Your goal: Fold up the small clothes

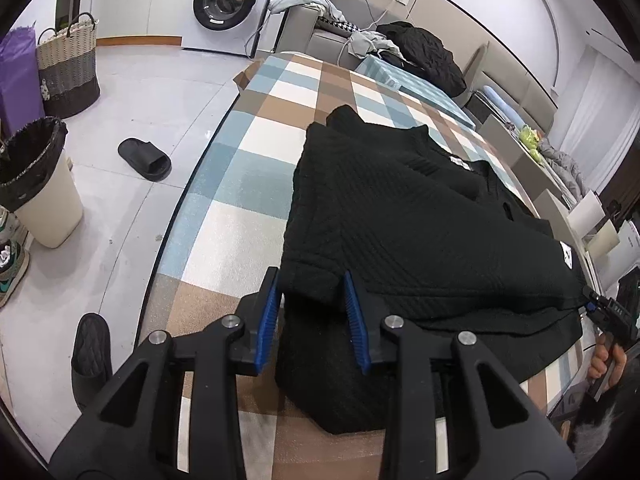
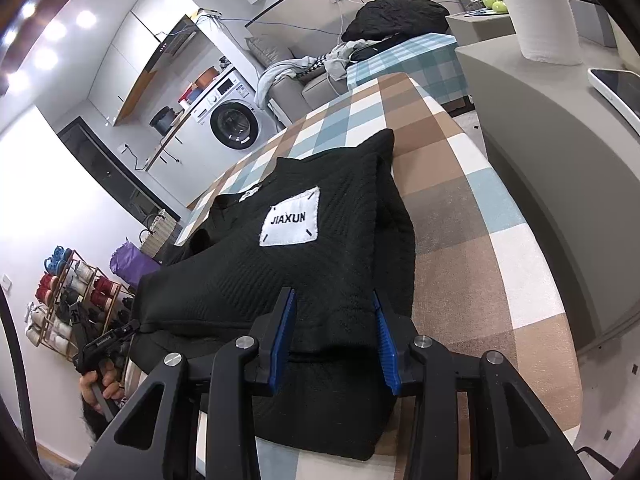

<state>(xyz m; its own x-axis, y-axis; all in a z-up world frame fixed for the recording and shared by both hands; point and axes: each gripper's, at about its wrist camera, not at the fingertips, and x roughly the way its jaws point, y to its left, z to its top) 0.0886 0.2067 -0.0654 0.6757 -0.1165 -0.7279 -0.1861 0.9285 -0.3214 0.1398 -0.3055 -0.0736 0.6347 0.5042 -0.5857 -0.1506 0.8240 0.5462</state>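
A black knit sweater (image 1: 420, 216) lies folded on the checked table cover (image 1: 224, 184), one layer doubled over another. In the right wrist view a white "JIAXUN" patch (image 2: 290, 220) faces up on the sweater (image 2: 328, 264). My left gripper (image 1: 311, 280) is at the sweater's near left corner. Its blue pads (image 1: 267, 320) stand apart, with the folded hem lying loosely between them. My right gripper (image 2: 332, 296) is at the near right corner, jaws apart, the knit lying between the pads (image 2: 385, 344) without being pinched. Each gripper shows small in the other's view, held by a hand (image 2: 100, 388).
Left of the table are a lined waste bin (image 1: 36, 184), black slippers (image 1: 146, 159), a woven basket (image 1: 70, 68) and a washing machine (image 1: 228, 0). A sofa with a dark garment pile (image 1: 424, 52) stands behind. A shoe rack (image 2: 68, 296) and a grey counter (image 2: 560, 140) flank the table.
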